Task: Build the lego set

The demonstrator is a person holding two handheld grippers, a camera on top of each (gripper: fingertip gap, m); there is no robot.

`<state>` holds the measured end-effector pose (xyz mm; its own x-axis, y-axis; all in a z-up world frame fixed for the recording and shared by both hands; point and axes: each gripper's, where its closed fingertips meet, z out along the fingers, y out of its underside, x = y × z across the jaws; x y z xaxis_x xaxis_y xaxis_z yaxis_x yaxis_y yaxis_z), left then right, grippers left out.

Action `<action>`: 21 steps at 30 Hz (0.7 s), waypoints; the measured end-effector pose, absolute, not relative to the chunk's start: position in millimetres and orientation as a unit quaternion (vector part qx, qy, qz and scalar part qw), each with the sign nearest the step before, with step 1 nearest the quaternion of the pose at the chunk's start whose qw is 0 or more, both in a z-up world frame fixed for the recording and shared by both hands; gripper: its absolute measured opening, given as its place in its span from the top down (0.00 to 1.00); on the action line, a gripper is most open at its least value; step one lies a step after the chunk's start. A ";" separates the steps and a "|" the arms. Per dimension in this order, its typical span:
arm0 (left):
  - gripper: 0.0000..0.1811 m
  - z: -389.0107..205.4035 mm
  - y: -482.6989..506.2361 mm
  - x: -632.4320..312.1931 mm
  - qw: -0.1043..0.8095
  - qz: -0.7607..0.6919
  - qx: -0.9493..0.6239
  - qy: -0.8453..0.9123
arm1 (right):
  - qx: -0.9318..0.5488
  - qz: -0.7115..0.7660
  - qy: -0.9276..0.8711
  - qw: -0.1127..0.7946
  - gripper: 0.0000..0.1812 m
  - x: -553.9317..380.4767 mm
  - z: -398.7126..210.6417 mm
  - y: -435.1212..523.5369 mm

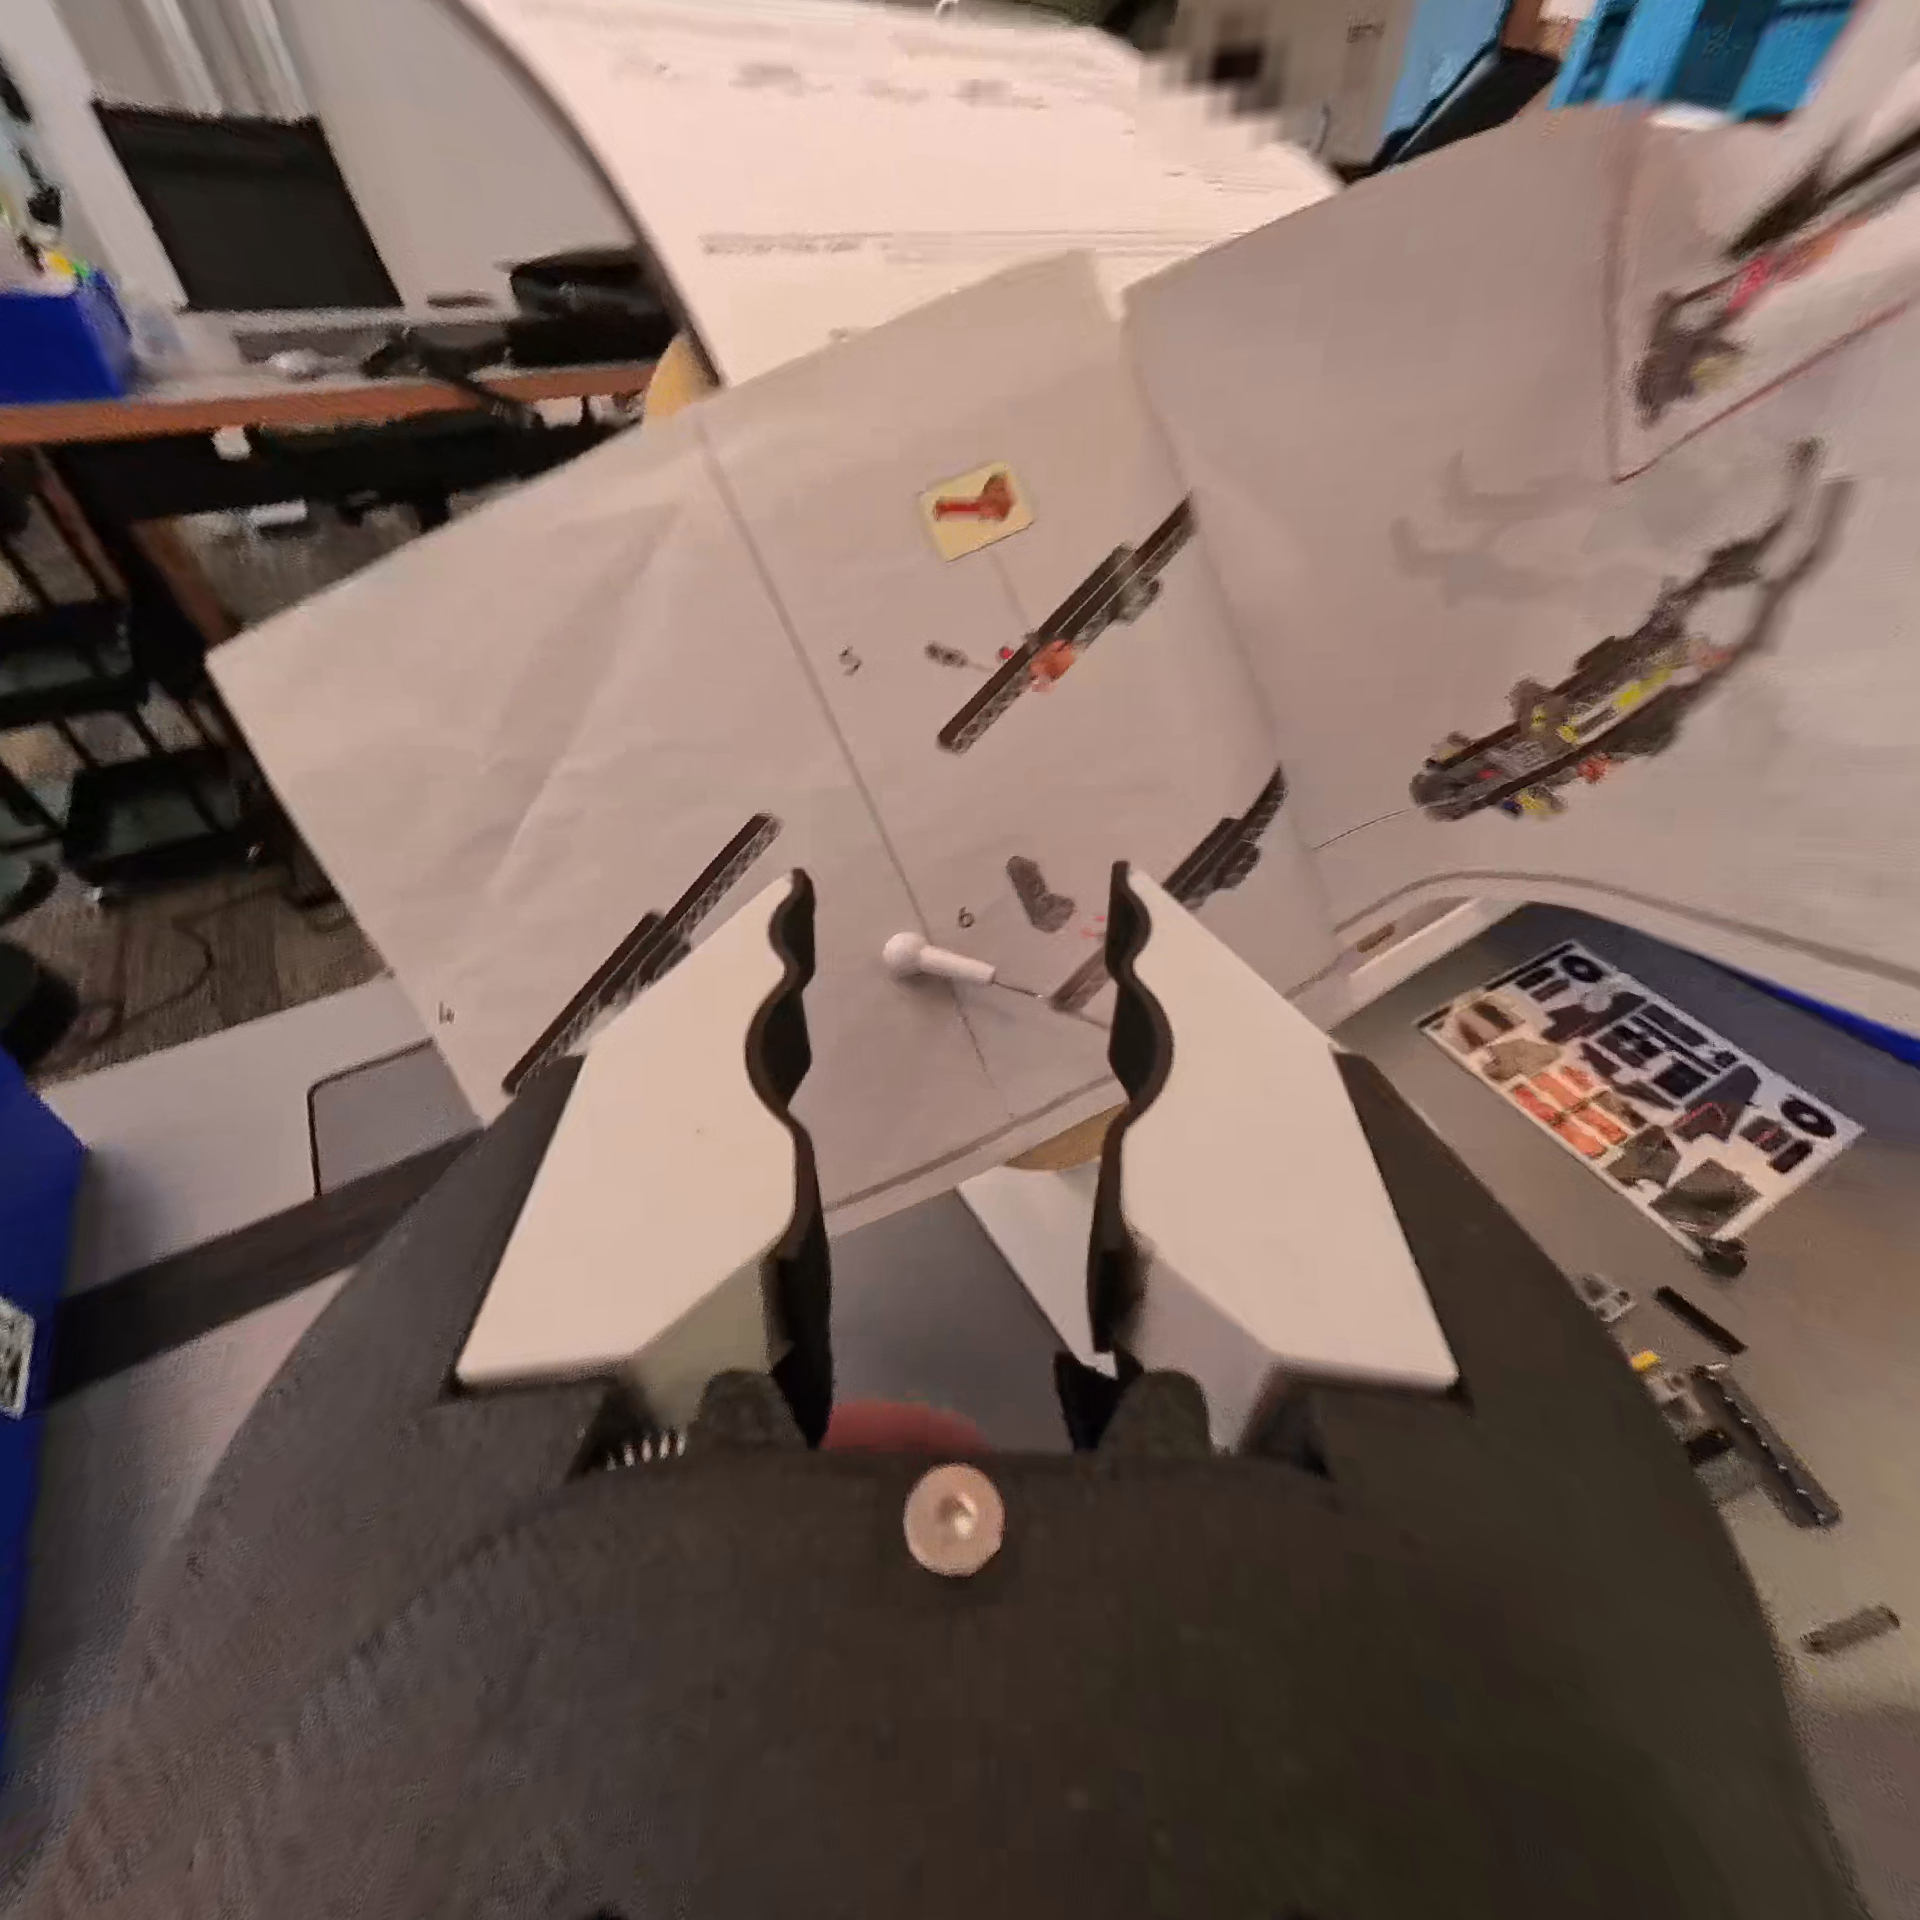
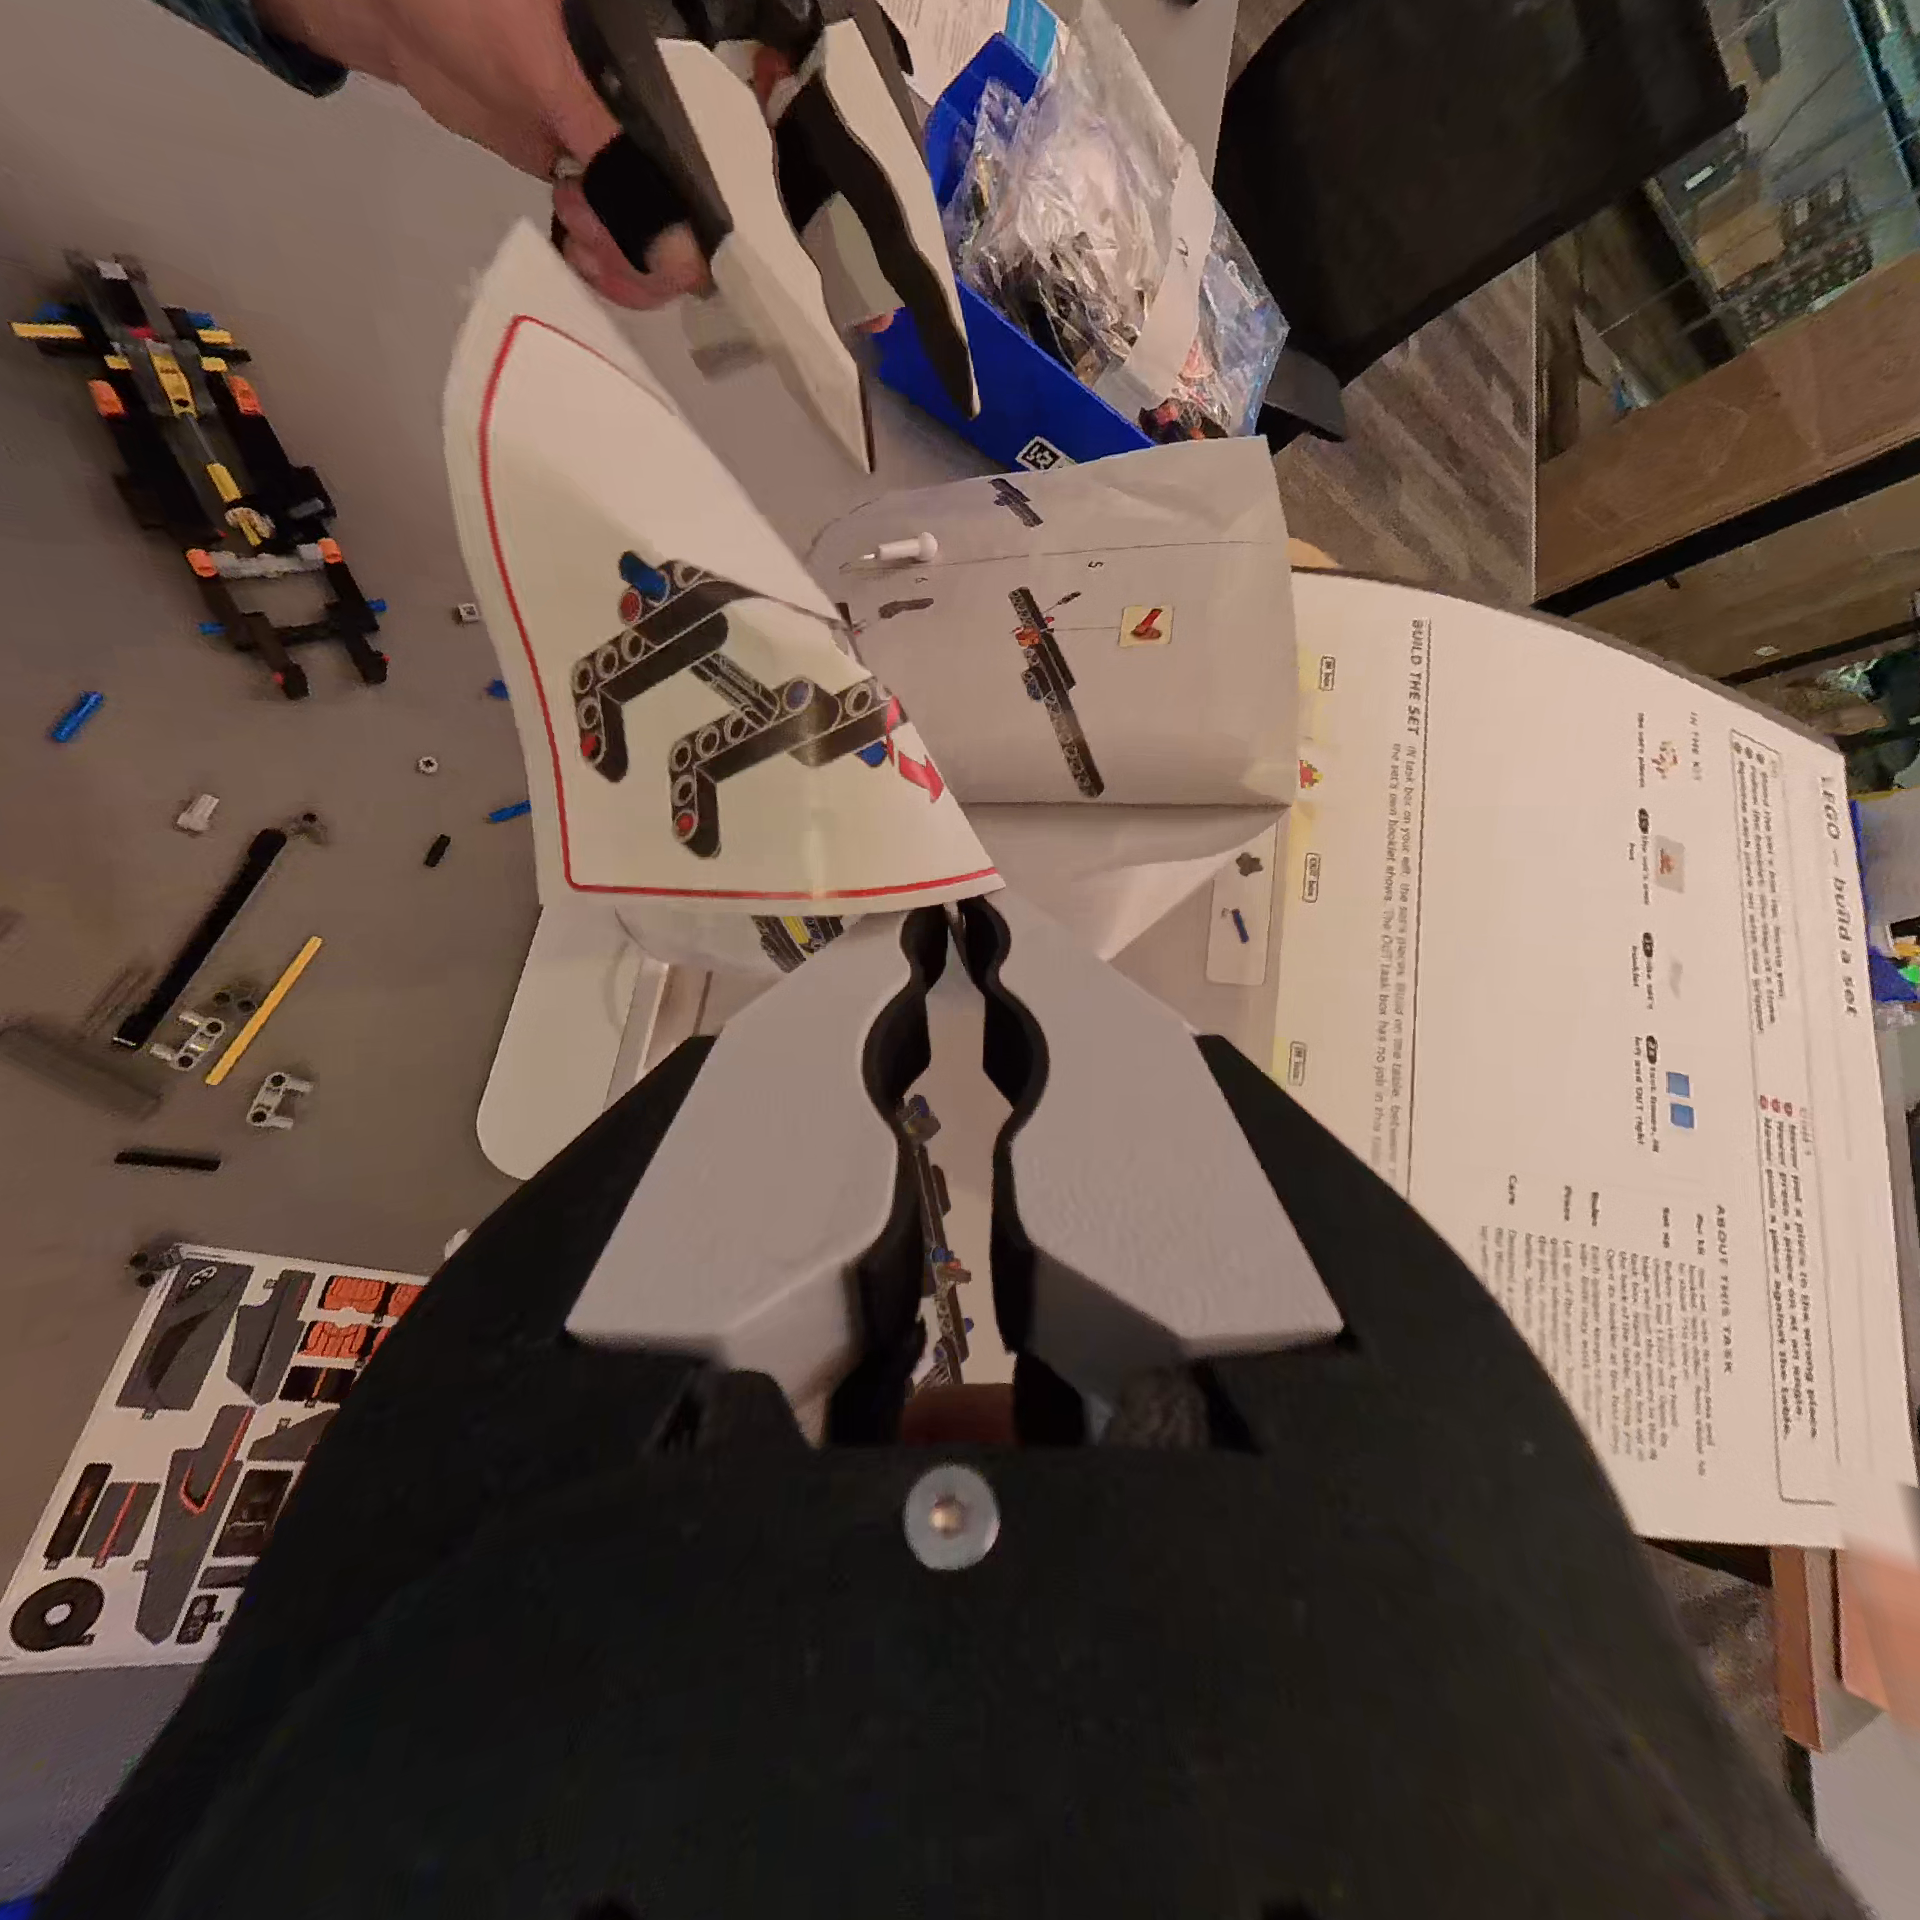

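The instruction booklet (image 1: 644, 707) stands open in front of my left gripper (image 1: 961, 883), which is open and empty; a small white peg (image 1: 935, 961) lies against the page between and beyond its fingertips. In the right wrist view my right gripper (image 2: 951, 916) is shut on the lower edge of a lifted booklet page (image 2: 675, 623) with a red border, which curls up to the left. The left gripper (image 2: 920, 431) shows at the top, held by a hand, open above the booklet. The white peg (image 2: 906, 548) sits on the far page.
A part-built black Lego frame (image 2: 208, 468) lies at the far left, with loose beams and pins (image 2: 208, 997) nearer. A sticker sheet (image 2: 187, 1434) lies at lower left. A blue bin with bagged parts (image 2: 1049, 343) stands behind the booklet. A printed sheet (image 2: 1610, 1039) lies to the right. Some 20 cm of space lies between my two pairs of fingers. The small white peg (image 1: 935, 961) is closer to my left gripper, around 4 cm from its tips; the right tips are 20 cm off. Seen from the right wrist view (image 2: 904, 544) as well.
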<state>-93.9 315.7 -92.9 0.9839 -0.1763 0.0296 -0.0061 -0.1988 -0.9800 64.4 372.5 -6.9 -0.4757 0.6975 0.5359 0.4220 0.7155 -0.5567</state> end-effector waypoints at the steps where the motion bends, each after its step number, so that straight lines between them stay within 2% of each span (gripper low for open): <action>1: 0.68 -101.6 318.3 -97.3 0.617 -0.060 -0.783 0.050 | -0.335 0.176 -0.839 0.390 1.00 66.3 -8.4 373.8; 3: 0.66 -116.2 322.7 -99.2 0.601 -0.044 -0.797 0.036 | -0.341 0.183 -0.835 0.391 1.00 68.7 -10.5 376.2; 6: 0.69 -130.4 325.4 -93.4 0.590 -0.064 -0.804 0.011 | -0.351 0.190 -0.826 0.399 1.00 70.4 -11.7 383.3; 10: 0.84 -134.4 328.4 -84.9 0.593 -0.114 -0.797 -0.010 | -0.356 0.200 -0.820 0.401 1.00 70.8 -12.4 388.0; 16: 0.94 -134.0 333.8 -84.9 0.582 -0.176 -0.793 -0.040 | -0.362 0.218 -0.810 0.406 1.00 69.3 -8.9 392.3; 21: 0.95 -135.1 331.6 -85.0 0.582 -0.211 -0.784 -0.046 | -0.362 0.220 -0.809 0.408 1.00 68.5 -9.0 393.1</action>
